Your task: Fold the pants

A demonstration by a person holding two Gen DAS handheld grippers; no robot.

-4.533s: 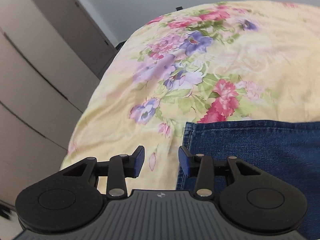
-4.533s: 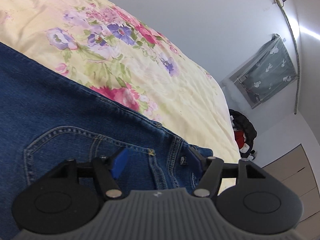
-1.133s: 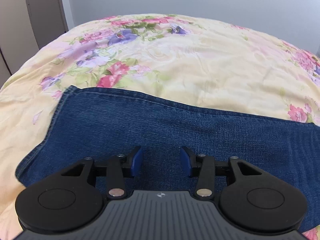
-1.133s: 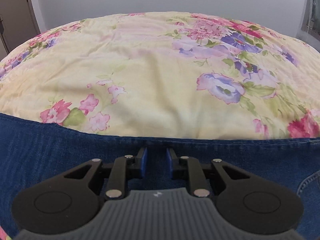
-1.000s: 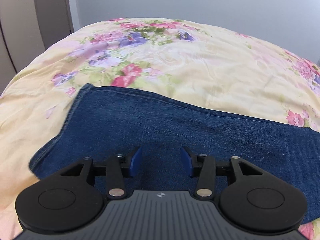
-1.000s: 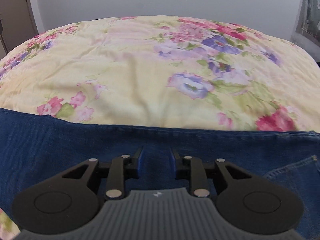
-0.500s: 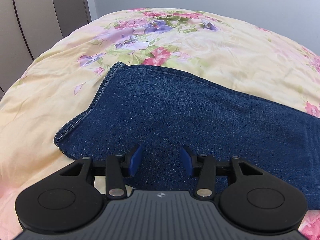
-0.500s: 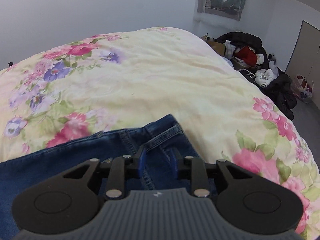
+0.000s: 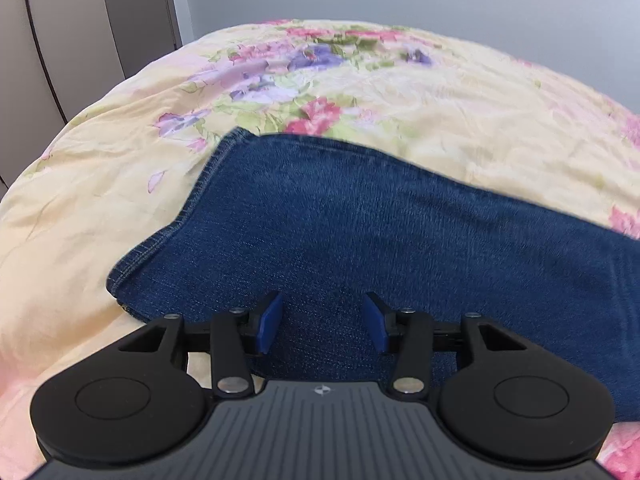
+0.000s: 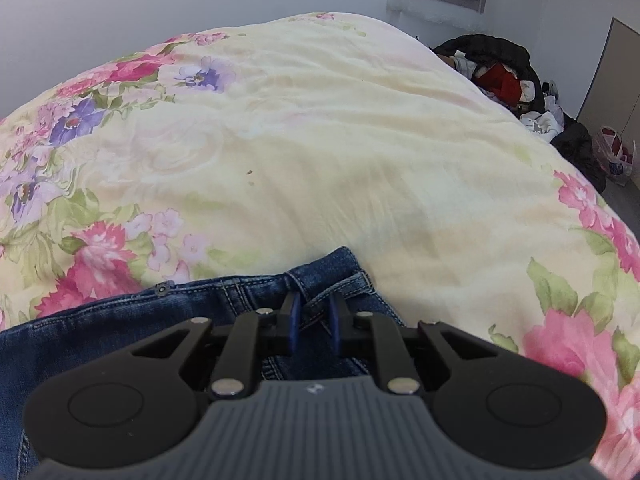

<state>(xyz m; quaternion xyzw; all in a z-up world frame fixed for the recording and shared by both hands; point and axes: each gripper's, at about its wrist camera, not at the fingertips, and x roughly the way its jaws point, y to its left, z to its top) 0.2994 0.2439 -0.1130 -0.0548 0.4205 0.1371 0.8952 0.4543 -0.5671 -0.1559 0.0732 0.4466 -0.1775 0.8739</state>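
Note:
Blue denim pants [image 9: 360,232] lie flat on a yellow floral bedspread [image 9: 460,112]. In the left wrist view the leg hem [image 9: 184,208] is at the left. My left gripper [image 9: 322,322] is open and empty, just above the leg near the hem. In the right wrist view the waistband end of the pants [image 10: 320,280] lies in front. My right gripper [image 10: 314,316] has its jaws close together around a raised fold of the waistband.
The bedspread [image 10: 340,140] fills most of both views. A grey wardrobe [image 9: 80,32] stands left of the bed. A pile of dark and red clothes [image 10: 504,76] and a bag [image 10: 616,152] lie on the floor at the right.
My left gripper has pulled back toward the leg hem, still open. My right gripper has swung to the waistband end and narrowed its jaws onto a fold there.

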